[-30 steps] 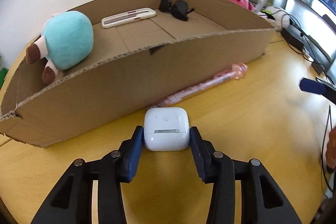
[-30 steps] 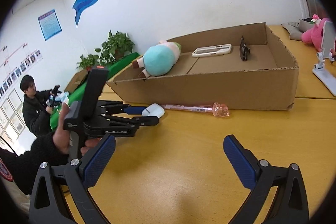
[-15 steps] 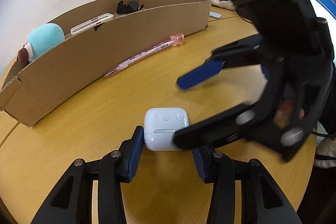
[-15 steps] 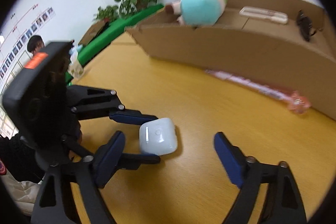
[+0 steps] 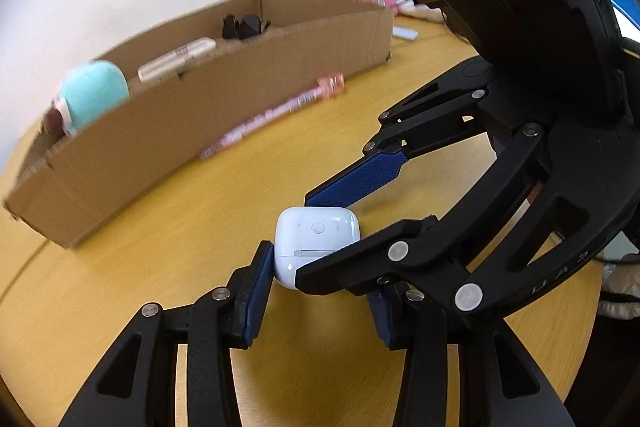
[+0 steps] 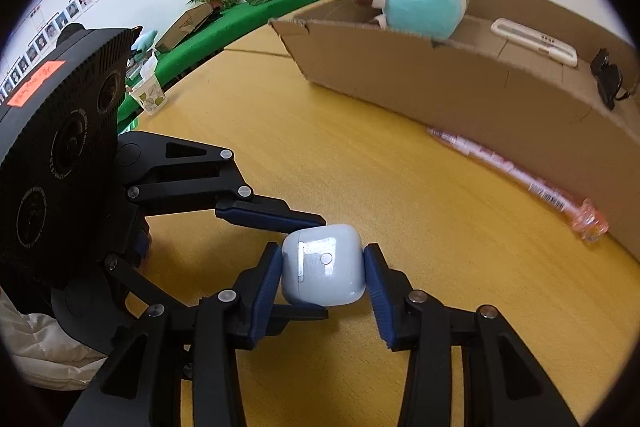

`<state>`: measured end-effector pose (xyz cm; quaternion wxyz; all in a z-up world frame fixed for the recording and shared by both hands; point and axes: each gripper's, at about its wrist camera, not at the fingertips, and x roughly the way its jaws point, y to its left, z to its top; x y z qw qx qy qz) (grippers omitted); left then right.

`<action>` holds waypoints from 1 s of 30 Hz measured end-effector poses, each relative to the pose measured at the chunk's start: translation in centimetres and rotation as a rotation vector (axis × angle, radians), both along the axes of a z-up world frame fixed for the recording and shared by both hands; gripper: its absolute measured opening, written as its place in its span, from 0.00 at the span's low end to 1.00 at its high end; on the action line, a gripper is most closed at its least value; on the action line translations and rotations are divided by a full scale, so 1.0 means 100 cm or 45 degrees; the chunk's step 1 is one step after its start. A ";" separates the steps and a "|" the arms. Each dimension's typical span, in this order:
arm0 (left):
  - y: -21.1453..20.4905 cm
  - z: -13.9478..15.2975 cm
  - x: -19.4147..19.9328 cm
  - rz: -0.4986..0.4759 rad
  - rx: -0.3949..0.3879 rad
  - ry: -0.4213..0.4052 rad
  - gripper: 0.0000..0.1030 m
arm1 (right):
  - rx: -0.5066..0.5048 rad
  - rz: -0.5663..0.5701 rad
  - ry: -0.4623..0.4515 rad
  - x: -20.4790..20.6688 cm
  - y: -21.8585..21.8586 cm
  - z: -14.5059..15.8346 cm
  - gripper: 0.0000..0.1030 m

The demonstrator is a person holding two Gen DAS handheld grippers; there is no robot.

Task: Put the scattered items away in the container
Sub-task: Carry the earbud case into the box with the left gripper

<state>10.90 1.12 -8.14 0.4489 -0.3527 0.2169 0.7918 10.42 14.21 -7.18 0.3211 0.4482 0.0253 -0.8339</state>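
— How many tools do we see, and what are they doing?

— Two. The left tool (image 5: 316, 291) grips the one white earbud case (image 5: 316, 243) just over the yellow counter (image 5: 160, 267). The right tool (image 6: 323, 277) reaches across it; its jaws are closing, with the same case (image 6: 323, 269) between its blue pads (image 6: 269, 281), which sit at the case's sides.

— And the rest of the scattered items?

— One pink pen (image 6: 516, 179) lies on the counter, along the near wall of the cardboard box (image 6: 440, 75). Inside the box we count three things — one teal plush toy (image 6: 424, 5) at the left end, one white flat case (image 6: 534, 41) in the middle, and one black item (image 6: 606, 77) at the right end, too small to identify.
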 end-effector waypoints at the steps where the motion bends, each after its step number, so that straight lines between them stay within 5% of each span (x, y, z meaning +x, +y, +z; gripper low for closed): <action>1: 0.000 0.006 -0.001 0.001 0.017 0.009 0.45 | -0.004 -0.002 0.023 0.000 0.002 0.007 0.40; 16: 0.031 0.121 -0.055 -0.053 0.088 0.343 0.46 | 0.061 0.000 0.372 -0.056 0.026 0.131 0.40; 30: 0.073 0.167 -0.161 -0.038 -0.005 0.366 0.46 | 0.089 0.092 0.390 -0.163 0.047 0.181 0.39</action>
